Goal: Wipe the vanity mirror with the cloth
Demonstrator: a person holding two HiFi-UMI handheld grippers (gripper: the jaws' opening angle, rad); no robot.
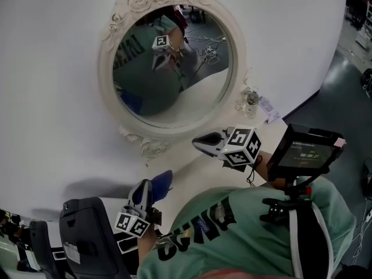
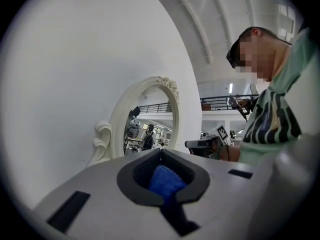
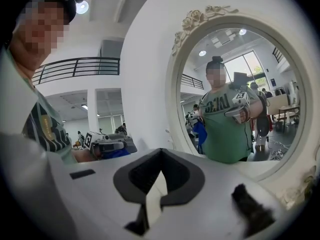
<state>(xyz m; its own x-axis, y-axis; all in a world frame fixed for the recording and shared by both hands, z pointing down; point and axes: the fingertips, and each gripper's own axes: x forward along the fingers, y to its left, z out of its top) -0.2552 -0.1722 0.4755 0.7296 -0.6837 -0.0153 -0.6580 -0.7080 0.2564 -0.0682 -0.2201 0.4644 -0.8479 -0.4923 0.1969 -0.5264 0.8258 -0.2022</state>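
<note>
**Cloth gripped, mirror glass not yet touched**

A round vanity mirror point(image 1: 174, 68) in an ornate white frame is seen standing at the far side of a white table point(image 1: 52, 127). At near left, a blue cloth point(image 1: 163, 182) is pinched in the left gripper point(image 1: 146, 192), apart from the glass. The right gripper point(image 1: 203, 145) is held near the frame's lower right, its jaws pressed together on nothing. The approach appears to be in hand, and wiping is judged not begun. Next, the cloth would need to be carried far and right, then laid flat against the glass.
</note>
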